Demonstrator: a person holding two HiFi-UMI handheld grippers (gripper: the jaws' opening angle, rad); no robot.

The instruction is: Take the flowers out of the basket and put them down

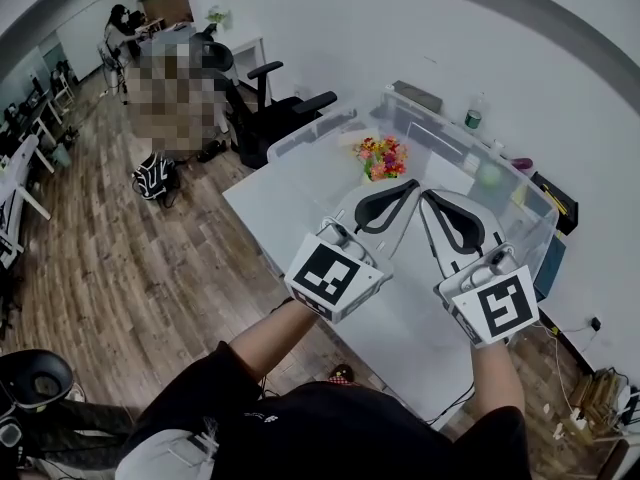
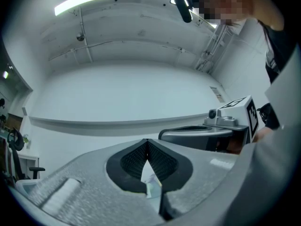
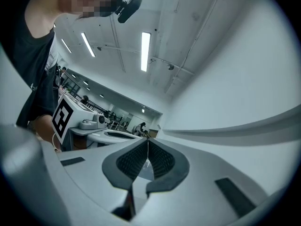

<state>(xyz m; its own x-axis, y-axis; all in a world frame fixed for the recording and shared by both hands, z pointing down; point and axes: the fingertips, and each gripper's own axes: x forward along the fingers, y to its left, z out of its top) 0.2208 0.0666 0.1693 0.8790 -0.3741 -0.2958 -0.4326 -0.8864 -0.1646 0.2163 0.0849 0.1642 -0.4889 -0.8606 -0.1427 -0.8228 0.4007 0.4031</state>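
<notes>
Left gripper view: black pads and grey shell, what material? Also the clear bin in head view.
Black ribbed pads: likely matt rubber; fine grid texture. Speckled grey shell of the left hand-held gripper: probably moulded or printed plastic; grainy surface. Large clear bin: seemingly translucent plastic; see-through walls.

From here, the white surface [image 1: 290, 190] lies bare from its near edge up to the flowers [image 1: 381, 158]. A clear plastic wall [image 1: 522, 200] hems the far right side, with an office chair [image 1: 272, 120] crowding the far left.
</notes>
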